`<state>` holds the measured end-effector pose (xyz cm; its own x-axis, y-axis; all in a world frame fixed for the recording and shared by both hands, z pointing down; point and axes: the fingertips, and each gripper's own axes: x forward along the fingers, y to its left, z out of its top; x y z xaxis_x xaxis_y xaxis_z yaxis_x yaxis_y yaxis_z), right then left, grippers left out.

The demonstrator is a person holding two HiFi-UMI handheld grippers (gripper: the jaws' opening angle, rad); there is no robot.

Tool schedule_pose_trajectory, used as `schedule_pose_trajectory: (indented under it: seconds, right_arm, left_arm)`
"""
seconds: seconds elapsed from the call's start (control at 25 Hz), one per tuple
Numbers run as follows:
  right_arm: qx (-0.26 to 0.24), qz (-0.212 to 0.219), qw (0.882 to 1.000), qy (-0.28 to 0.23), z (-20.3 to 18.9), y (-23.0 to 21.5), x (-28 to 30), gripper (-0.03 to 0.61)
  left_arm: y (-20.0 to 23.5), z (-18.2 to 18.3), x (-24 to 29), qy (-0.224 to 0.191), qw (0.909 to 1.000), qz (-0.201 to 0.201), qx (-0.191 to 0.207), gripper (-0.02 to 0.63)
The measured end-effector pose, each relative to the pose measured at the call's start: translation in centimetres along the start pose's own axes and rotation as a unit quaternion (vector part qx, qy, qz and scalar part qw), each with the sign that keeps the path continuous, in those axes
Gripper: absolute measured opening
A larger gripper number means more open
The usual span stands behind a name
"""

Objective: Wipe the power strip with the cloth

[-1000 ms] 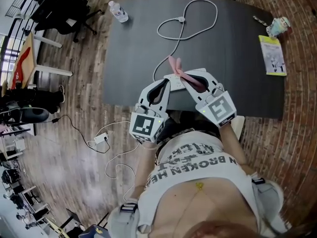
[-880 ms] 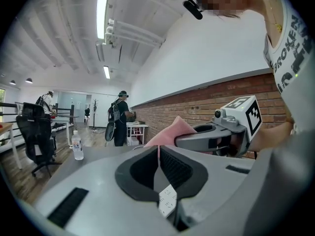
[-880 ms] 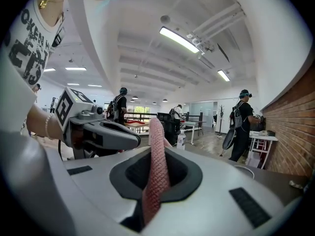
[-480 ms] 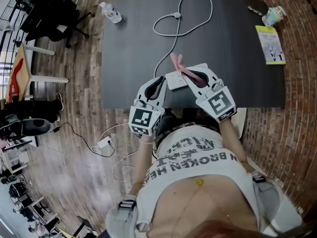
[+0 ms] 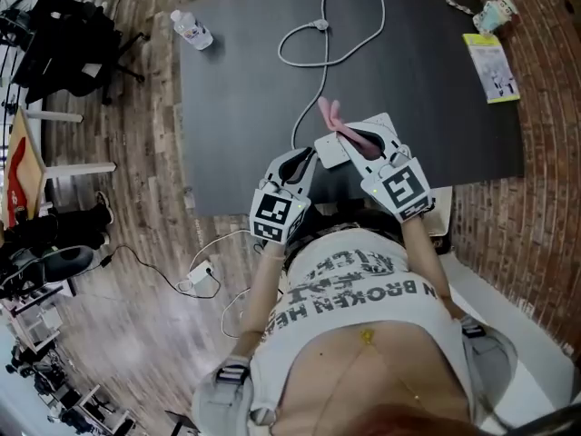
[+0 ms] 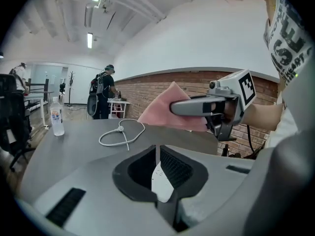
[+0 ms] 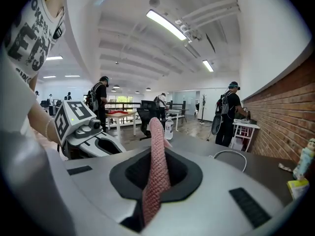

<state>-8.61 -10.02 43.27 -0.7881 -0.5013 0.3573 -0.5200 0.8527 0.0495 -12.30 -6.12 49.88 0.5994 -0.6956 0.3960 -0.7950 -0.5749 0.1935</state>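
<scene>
Left gripper (image 5: 307, 160) pinching power strip (image 5: 329, 150) edge; right gripper (image 5: 363, 140) clamping cloth (image 5: 329, 116) just beside

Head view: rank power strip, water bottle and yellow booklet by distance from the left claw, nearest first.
1. power strip: held in the left claw itself.
2. water bottle: far left corner.
3. yellow booklet: far right side.
</scene>
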Motion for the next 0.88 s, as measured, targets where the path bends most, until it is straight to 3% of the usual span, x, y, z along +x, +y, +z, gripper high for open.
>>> schedule_pose_trajectory:
  seconds: [0.24,0.4,0.64,0.88]
  right_arm:
    - [-0.011,-0.001,0.999,0.042,-2.2,0.2,2.3,0.017]
    - [-0.028,0.010,0.996,0.085,-4.7,0.5,3.9,0.017]
    - [-0.064,0.054,0.985,0.151,-8.8,1.2,6.2,0.017]
    - [-0.073,0.115,0.971,0.198,-12.4,2.7,8.1,0.017]
  left_arm:
    - [0.7,-2.3,2.1,0.040,0.9988,-0.027,-0.005,0.065]
    - [0.4,-5.5,3.6,0.097,0.9940,-0.051,0.000,0.129]
    - [-0.8,-12.4,6.3,0.204,0.9757,-0.076,0.026,0.234]
    - [-0.8,-15.9,7.7,0.277,0.9563,-0.065,0.067,0.261]
